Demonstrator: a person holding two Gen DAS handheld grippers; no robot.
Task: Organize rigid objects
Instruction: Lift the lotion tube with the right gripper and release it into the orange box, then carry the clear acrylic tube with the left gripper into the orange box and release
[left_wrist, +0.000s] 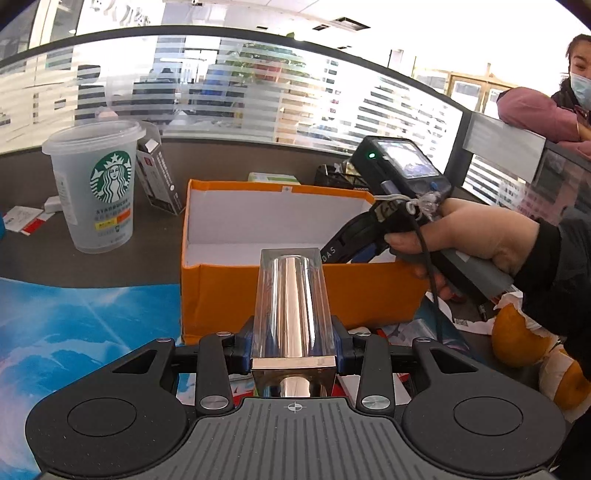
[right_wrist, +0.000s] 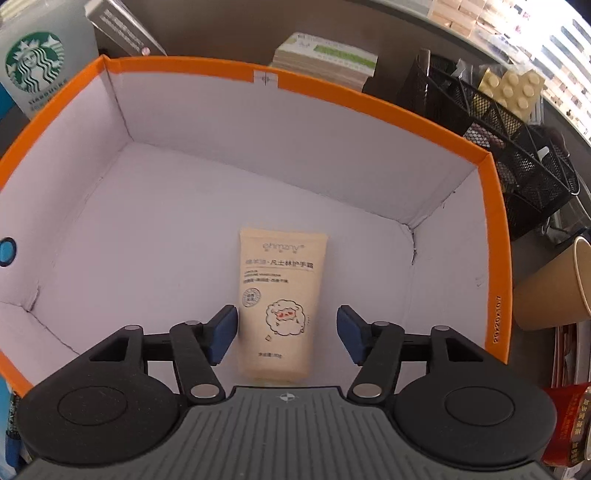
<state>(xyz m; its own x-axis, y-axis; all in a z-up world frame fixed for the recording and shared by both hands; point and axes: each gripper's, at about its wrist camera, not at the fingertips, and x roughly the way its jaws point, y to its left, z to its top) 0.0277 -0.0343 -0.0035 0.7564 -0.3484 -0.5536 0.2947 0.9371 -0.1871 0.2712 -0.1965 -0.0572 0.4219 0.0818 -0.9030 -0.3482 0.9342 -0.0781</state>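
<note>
My left gripper (left_wrist: 293, 341) is shut on a clear rectangular bottle with a gold inner tube (left_wrist: 291, 306), held just in front of the near wall of the orange box (left_wrist: 229, 291). My right gripper (right_wrist: 287, 334) is open inside the orange box (right_wrist: 495, 236), its blue pads on either side of a cream hand cream tube (right_wrist: 280, 295) that lies flat on the white floor of the box. In the left wrist view the right gripper body (left_wrist: 399, 206) and the hand holding it reach down into the box.
A Starbucks cup (left_wrist: 98, 184) and a small dark carton (left_wrist: 159, 177) stand left of the box. A black mesh organizer (right_wrist: 498, 147), a paper cup (right_wrist: 554, 288) and a red can (right_wrist: 565, 428) are to the right. Oranges (left_wrist: 517, 339) lie at right. A masked person (left_wrist: 580, 74) leans on the counter.
</note>
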